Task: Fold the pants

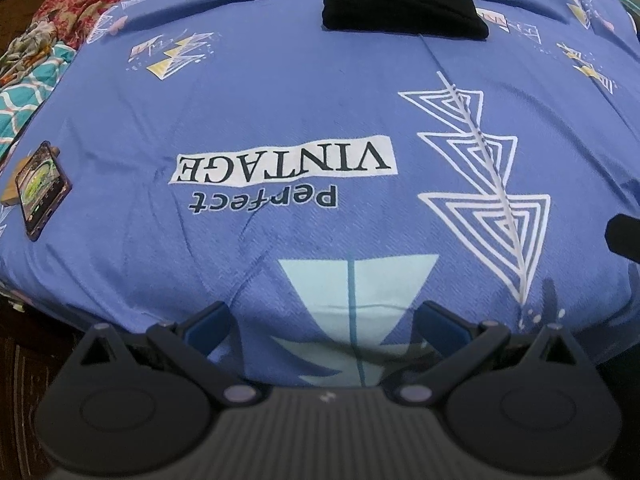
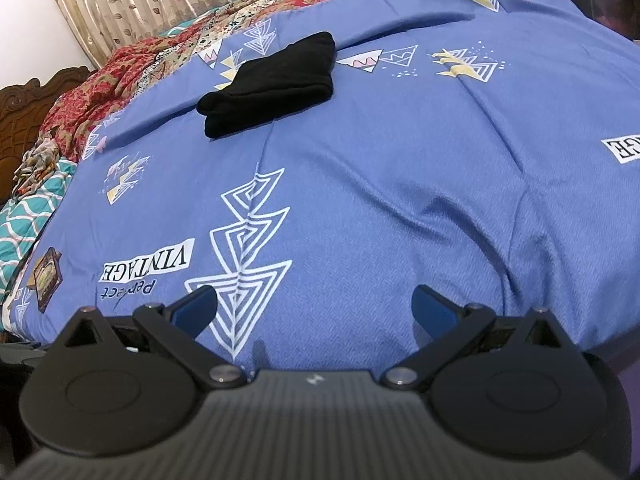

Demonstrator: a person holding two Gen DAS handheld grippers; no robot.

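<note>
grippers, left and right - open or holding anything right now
Left gripper: open, holding nothing, above the blue bedsheet.
Right gripper: open, holding nothing; black folded pants lie apart.

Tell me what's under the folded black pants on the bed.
The black pants lie folded on the blue printed bedspread, across one of its creases. Whatever is directly beneath the bundle is covered.

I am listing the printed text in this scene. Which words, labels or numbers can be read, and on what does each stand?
"VINTAGE": white label printed on the blue bedsheet, seen upside down.
"Perfect": on the sheet beside that label.
"GE": cut-off label at the right wrist view's edge.
Phone screen: too blurred.
</note>
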